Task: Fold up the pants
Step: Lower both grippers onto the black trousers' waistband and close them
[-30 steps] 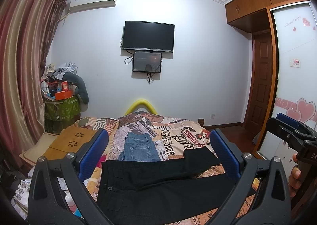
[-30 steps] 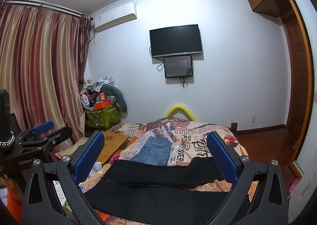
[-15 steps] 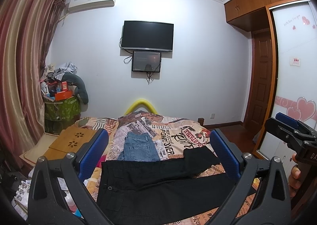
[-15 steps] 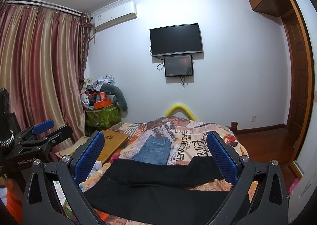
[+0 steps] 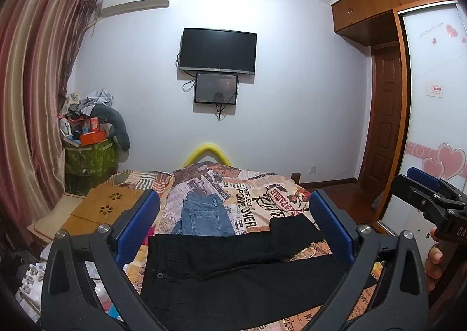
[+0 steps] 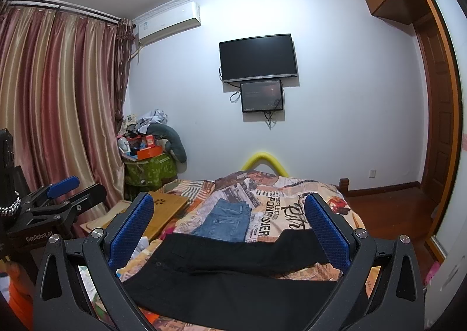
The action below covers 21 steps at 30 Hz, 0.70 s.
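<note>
On the bed [image 5: 262,193], as seen from the left wrist camera, the black pants [image 5: 233,269] lie spread flat across the near end of the printed cover, waist toward the left side of the frame and legs running to the right. Folded blue jeans [image 5: 204,217] lie just beyond them. The left gripper [image 5: 233,228] hangs above the pants with its blue pads set wide apart, gripping nothing and clear of the fabric. At the right edge, the right gripper [image 5: 429,193] is visible, held by a hand [image 5: 435,266]. From the right wrist camera, the black pants [image 6: 233,275] again lie flat below the right gripper [image 6: 230,228], whose blue pads also stand wide apart with nothing between them. The left gripper [image 6: 67,193] appears at the left edge, beside the curtain [image 6: 58,115].
</note>
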### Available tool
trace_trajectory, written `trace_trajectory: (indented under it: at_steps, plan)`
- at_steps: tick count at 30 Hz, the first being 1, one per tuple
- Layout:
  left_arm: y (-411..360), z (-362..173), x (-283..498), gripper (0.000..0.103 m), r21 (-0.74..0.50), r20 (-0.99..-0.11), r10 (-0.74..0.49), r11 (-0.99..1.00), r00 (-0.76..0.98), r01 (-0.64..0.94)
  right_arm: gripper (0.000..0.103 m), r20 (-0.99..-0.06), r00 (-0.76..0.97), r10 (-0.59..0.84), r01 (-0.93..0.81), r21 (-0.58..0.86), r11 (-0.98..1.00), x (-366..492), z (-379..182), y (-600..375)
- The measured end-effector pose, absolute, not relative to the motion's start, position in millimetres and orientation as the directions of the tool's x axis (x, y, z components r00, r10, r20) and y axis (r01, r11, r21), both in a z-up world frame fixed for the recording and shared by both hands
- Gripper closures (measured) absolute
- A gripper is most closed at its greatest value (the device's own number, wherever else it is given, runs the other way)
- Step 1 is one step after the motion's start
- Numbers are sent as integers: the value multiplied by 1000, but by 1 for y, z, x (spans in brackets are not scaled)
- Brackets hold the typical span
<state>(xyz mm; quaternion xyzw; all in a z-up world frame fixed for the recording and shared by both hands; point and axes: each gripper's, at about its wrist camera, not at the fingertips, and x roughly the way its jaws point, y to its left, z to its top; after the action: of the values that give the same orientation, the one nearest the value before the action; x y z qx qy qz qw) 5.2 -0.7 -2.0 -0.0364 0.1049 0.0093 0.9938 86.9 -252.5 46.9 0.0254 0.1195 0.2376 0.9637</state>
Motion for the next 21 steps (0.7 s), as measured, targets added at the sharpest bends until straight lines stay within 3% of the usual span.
trace_trajectory:
  at_steps: [6, 21]
  plan:
    - [5, -16, 29, 0, -62, -257, 36, 997, 966, -54, 0, -251, 859, 447, -436, 102, 894, 100, 36, -253]
    - [57, -109, 155, 0, -20, -504, 167, 979, 847, -205, 0, -463, 791, 401, -424, 58, 904, 189, -39, -250]
